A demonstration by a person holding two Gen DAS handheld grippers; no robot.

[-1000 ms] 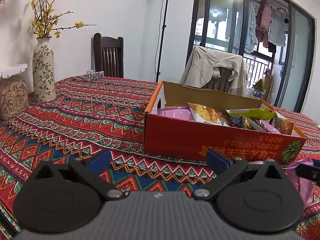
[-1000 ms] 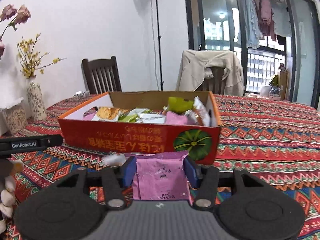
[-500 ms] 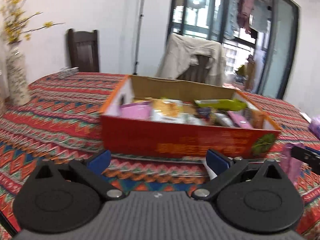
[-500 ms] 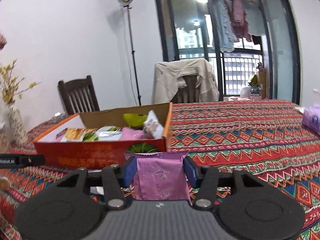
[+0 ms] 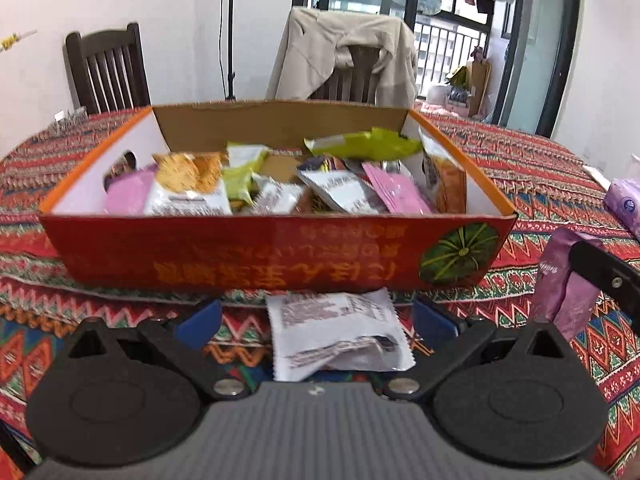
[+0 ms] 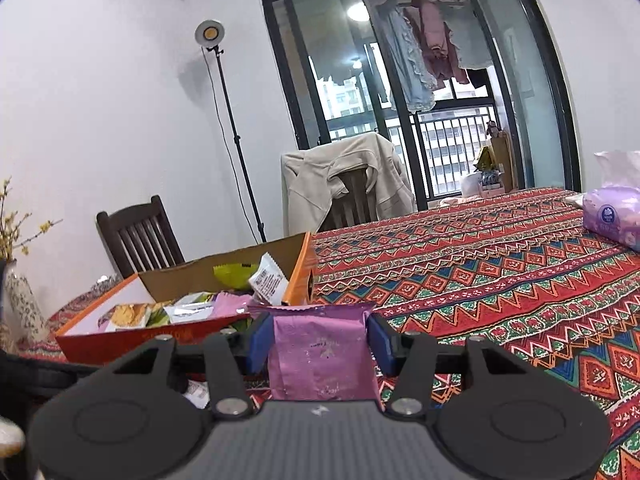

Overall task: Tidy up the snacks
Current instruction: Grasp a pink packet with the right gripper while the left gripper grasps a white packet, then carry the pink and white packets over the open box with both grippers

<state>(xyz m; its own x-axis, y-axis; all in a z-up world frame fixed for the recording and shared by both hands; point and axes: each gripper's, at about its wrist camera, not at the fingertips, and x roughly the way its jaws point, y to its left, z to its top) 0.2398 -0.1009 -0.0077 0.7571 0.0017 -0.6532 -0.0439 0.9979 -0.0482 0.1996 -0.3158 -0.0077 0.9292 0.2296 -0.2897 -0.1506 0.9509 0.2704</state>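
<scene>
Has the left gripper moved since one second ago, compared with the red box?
Yes. The left gripper has come closer to the red box, which now fills its view, and a white packet lies between its open fingers.

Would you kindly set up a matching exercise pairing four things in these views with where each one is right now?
Things:
1. purple snack packet
2. white snack packet
3. beige jacket
4. tissue pack

Places:
A. draped over a chair back
B. flat on the tablecloth in front of the red box, between the open left tool fingers
C. clamped in the right tool
D. on the table's far right

Pairs: 1-C, 2-B, 3-A, 4-D
</scene>
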